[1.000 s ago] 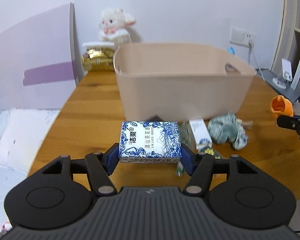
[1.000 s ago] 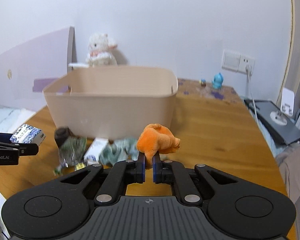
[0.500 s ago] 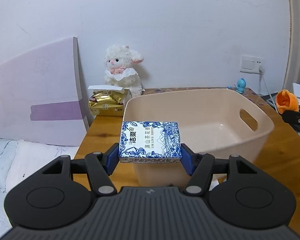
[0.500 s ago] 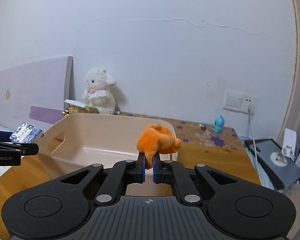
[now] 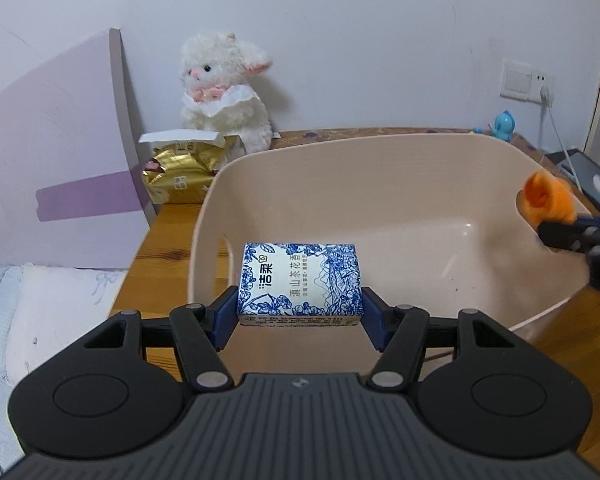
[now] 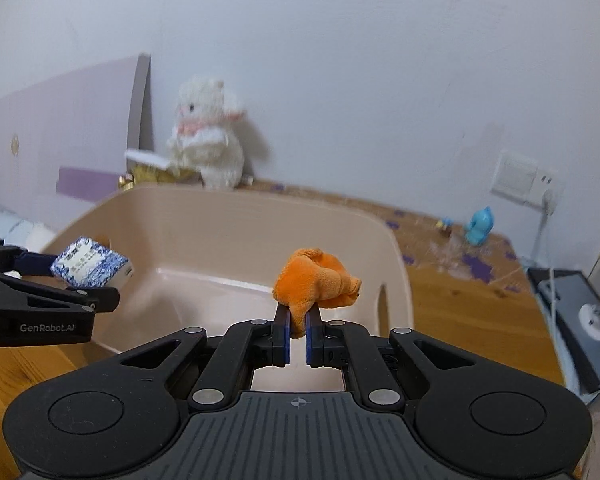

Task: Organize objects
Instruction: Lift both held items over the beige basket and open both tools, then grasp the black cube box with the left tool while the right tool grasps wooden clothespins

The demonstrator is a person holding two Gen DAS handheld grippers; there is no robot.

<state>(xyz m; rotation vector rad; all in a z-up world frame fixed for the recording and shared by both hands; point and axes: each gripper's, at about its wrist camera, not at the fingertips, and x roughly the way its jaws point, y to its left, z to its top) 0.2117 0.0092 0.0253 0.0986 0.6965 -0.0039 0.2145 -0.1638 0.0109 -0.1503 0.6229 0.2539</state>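
My left gripper [image 5: 300,312] is shut on a blue-and-white tissue pack [image 5: 300,280] and holds it over the near left part of the beige plastic tub [image 5: 380,152]. My right gripper [image 6: 298,320] is shut on a small orange plush toy [image 6: 316,280], held above the tub's [image 6: 236,204] near right side. Each wrist view catches the other one: the tissue pack [image 6: 92,266] in the left gripper [image 6: 82,276] at far left, the orange plush [image 5: 546,200] at far right over the rim. The tub's floor looks bare.
Against the wall behind the tub sits a white plush lamb [image 5: 224,92] with a gold snack bag [image 5: 180,176] beside it. A lilac board [image 5: 56,160] leans at the left. A blue figurine [image 6: 478,226], a wall socket [image 6: 524,178] and a cable lie right.
Both grippers have risen from table level and moved forward over the tub, carrying the tissue pack and the orange plush. The loose items in front of the tub have dropped out of view.
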